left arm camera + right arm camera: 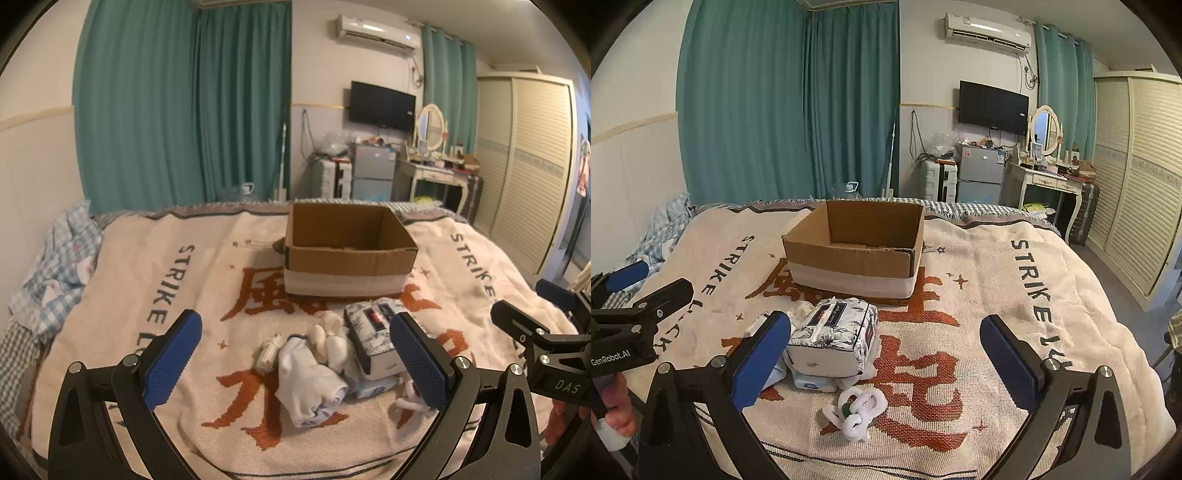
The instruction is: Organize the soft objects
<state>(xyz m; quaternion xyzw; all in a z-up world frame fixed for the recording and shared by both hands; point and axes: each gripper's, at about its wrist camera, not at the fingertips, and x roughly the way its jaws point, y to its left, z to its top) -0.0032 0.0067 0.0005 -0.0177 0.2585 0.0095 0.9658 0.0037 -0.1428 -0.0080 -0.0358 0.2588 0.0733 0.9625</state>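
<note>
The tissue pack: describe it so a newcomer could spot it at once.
Start at the open cardboard box on the bed blanket. Just in front of it lies a heap of white cloths; the tissue pack sits there, the only blocky item, with a dark floral print.

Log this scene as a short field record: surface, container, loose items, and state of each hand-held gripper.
surface: bed blanket with red characters and STRIKE lettering
container: open cardboard box, upright on the blanket, looks empty
tissue pack: floral-print pack in front of the box, lying on a smaller blue-white pack
soft items: white cloth and small white pieces beside the pack; white knotted bundle nearer the camera
left hand-held gripper: open, holding nothing
right hand-held gripper: open, holding nothing
</note>
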